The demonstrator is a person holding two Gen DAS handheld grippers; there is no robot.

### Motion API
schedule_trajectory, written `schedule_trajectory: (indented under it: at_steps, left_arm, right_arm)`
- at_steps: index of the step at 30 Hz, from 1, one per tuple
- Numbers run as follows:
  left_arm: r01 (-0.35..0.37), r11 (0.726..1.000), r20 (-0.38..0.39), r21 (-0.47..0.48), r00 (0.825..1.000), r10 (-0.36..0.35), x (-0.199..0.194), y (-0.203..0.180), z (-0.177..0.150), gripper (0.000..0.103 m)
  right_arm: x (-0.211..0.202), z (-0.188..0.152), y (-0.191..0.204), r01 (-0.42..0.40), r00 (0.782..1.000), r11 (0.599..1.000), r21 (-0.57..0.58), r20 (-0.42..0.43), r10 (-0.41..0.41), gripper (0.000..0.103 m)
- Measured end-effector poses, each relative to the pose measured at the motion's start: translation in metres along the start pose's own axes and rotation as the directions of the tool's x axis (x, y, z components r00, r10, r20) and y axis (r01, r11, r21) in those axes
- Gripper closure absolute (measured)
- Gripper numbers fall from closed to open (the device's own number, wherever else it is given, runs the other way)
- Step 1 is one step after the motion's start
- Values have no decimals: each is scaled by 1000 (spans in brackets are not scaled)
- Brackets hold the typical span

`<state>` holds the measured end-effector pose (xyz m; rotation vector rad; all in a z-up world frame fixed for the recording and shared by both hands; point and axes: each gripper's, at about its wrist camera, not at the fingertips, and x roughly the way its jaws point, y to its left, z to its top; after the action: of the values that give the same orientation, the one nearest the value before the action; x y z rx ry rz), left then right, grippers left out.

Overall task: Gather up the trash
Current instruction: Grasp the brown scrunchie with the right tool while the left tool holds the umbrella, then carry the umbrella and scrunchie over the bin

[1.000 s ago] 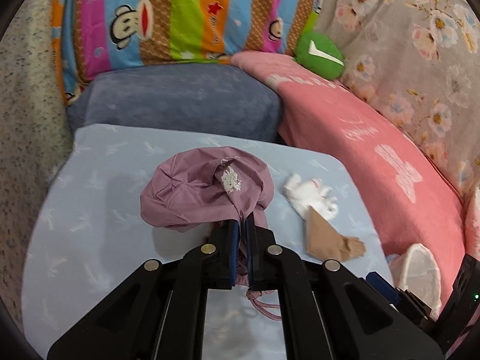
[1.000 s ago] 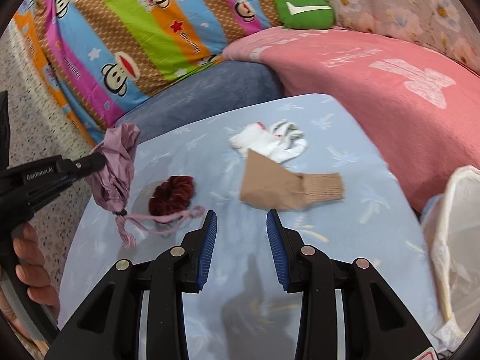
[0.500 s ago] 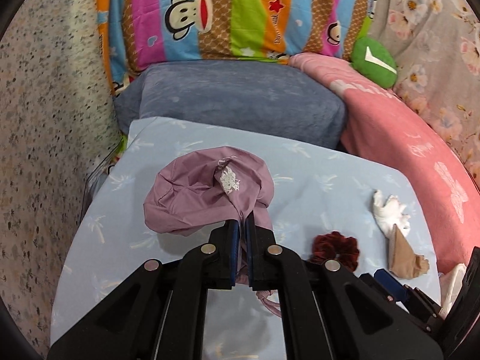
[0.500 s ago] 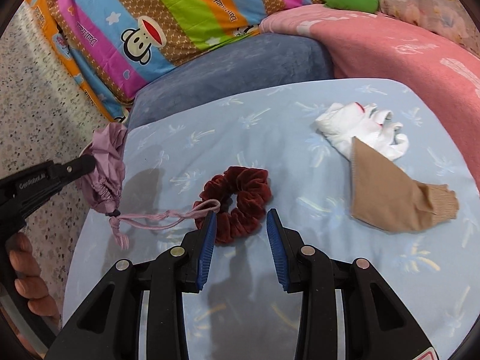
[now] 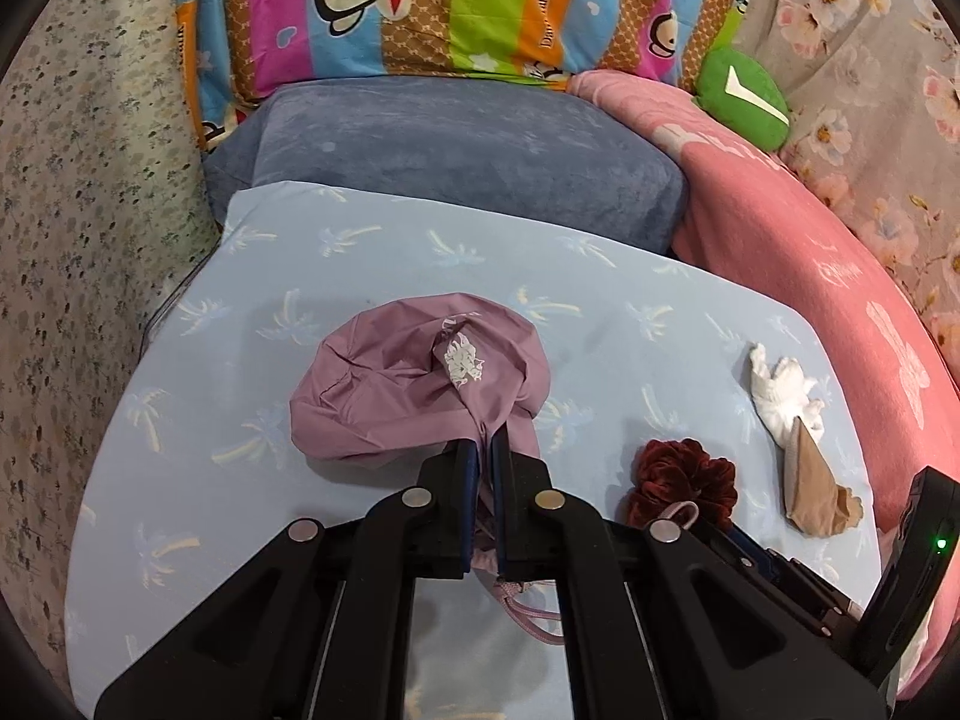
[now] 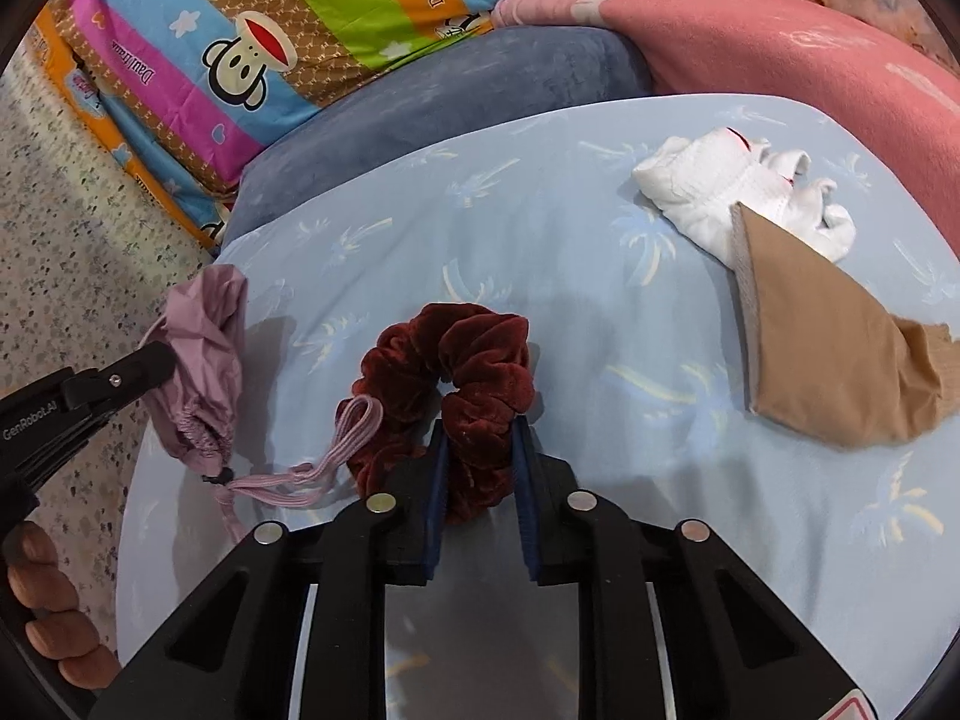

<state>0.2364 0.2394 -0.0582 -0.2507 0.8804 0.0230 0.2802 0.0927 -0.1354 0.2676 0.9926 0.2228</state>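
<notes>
I see a desk (image 5: 372,264) under a pale blue palm-print cover, a grey-blue cushion (image 5: 456,144) behind it, a striped monkey-print pillow (image 5: 456,6) further back, a pink blanket (image 5: 840,276) to the right, and speckled floor (image 5: 78,228) to the left.

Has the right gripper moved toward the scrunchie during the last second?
Yes. The right gripper has advanced over the blue cloth to the scrunchie, which now sits between its open fingers instead of well ahead.
</notes>
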Motion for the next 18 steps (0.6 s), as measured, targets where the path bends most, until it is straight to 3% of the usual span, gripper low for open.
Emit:
schedule_trajectory:
  at_steps: [9, 18]
  left_arm:
    - [85, 993, -16, 78, 996, -84, -22, -52, -20, 99]
    - [163, 967, -8, 194, 986, -165, -59, -124, -45, 99]
  right_arm:
    - [-60, -22, -21, -10, 998, 999, 48, 62, 7, 87]
    - [-154, -46, -71, 4, 983, 993, 115, 183, -26, 87]
